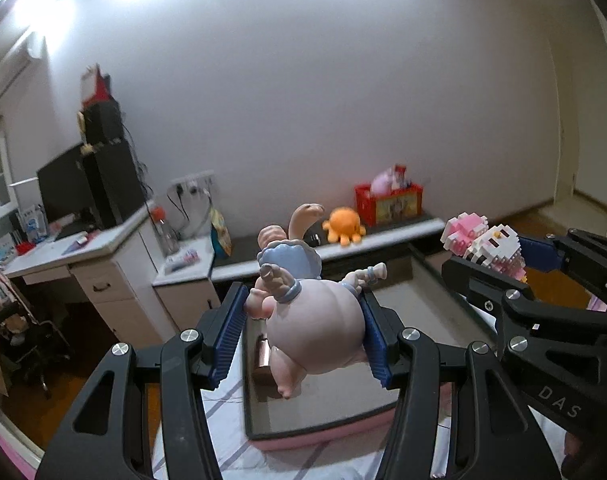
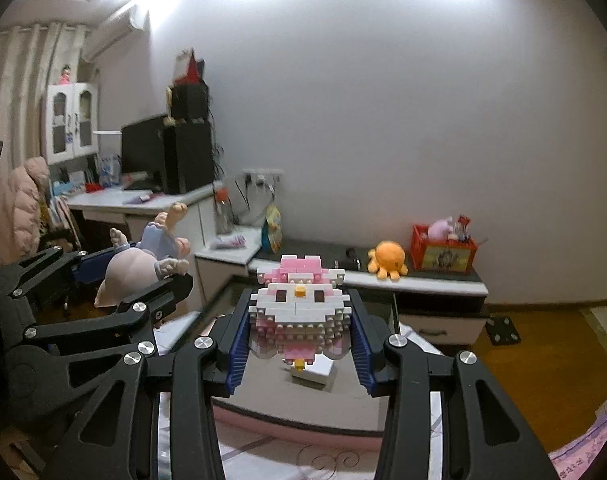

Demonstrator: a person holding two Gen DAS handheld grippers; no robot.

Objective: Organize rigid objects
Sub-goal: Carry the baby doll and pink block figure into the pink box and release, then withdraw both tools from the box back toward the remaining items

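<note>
In the left wrist view, your left gripper point(image 1: 303, 334) pinches a pale pink plastic doll figure with a light blue frilled dress point(image 1: 309, 308). Its 2 blue ribbed pads point(image 1: 228, 340) press on both sides of the round body, and the figure lies tilted with its arms and legs pointing away from you. The doll figure is in the air above a dark rectangular tray with a glossy bottom and a pink edge point(image 1: 343, 420), which lies on a white cloth with grey lines point(image 1: 223, 412). A small brown block point(image 1: 263, 364) rests inside the tray, under the figure. At the right edge you see your right gripper point(image 1: 515, 258) closed on a pink and white toy built from small plastic bricks point(image 1: 487, 246). Behind, an orange plush octopus point(image 1: 343, 226) and a red box with toys point(image 1: 389, 202) stand on a low white shelf along the wall point(image 1: 403, 236).

In the right wrist view, your right gripper point(image 2: 301, 334) holds the same brick toy point(image 2: 301, 304) between its blue pads point(image 2: 239, 350), which touch its 2 sides. The toy faces you with 2 dark eyes and a yellow beak. It hangs above the same tray point(image 2: 295, 420), over a small white box point(image 2: 315, 372) that lies in it. At the left, your left gripper point(image 2: 131, 276) carries the doll figure point(image 2: 139, 264), near the brick toy but apart from it. The octopus point(image 2: 387, 260) and the red box point(image 2: 443, 252) are on the shelf point(image 2: 423, 284) at the right.
</note>
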